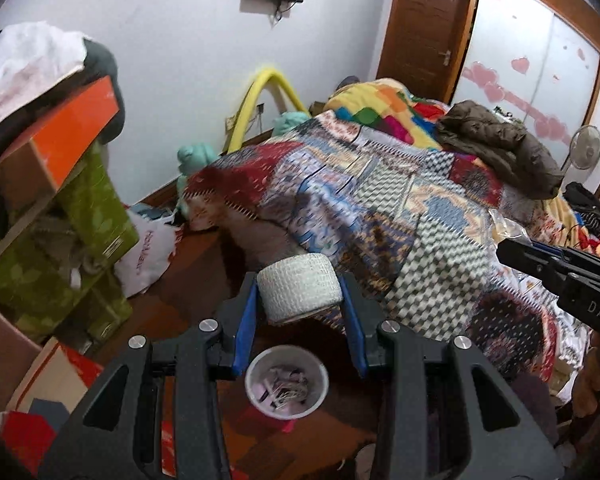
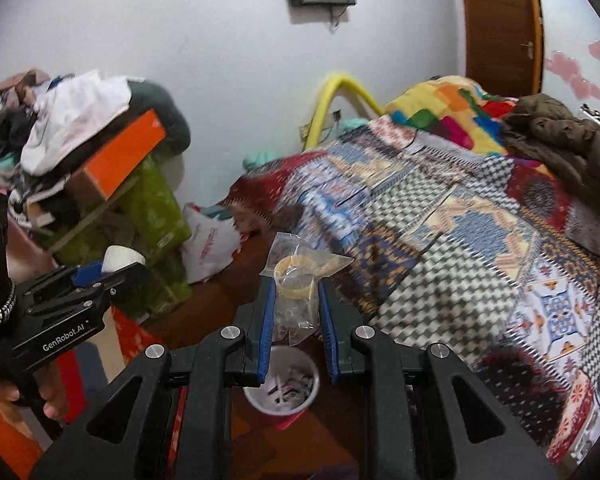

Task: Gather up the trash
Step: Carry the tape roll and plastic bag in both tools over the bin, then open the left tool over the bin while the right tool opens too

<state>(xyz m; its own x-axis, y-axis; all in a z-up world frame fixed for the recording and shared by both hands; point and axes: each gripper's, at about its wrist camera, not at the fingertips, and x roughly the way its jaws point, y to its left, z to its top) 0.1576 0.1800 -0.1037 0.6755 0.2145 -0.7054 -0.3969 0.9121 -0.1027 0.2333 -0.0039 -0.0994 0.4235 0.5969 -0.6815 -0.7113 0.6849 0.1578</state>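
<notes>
At the far left, a leaning pile of clothes, an orange box (image 1: 66, 136) and green cartons (image 1: 96, 208) is seen, with a white plastic bag (image 1: 150, 256) lying on the brown floor beside it. In the right wrist view a hand (image 2: 8, 394) is visible at the lower left, under the body of the left gripper.

The left gripper (image 1: 300, 300) is clamped on a white roll of tape (image 1: 299, 286), which is pressed between the blue pads from both sides. Directly below it, on the floor, a small white trash bin (image 1: 286, 384) is placed; paper scraps are seen inside.

The right gripper (image 2: 296, 300) is closed on a clear plastic bag (image 2: 296, 276), in which a yellowish ring is packed. The top of the bag stands up above the fingertips. The same bin (image 2: 282, 386) is seen just under these jaws.

To the right, a bed is covered with a patchwork blanket (image 1: 400, 208), and a brown jacket (image 1: 500, 140) is laid on it. Behind it, a wooden door (image 1: 424, 24) is shown.
</notes>
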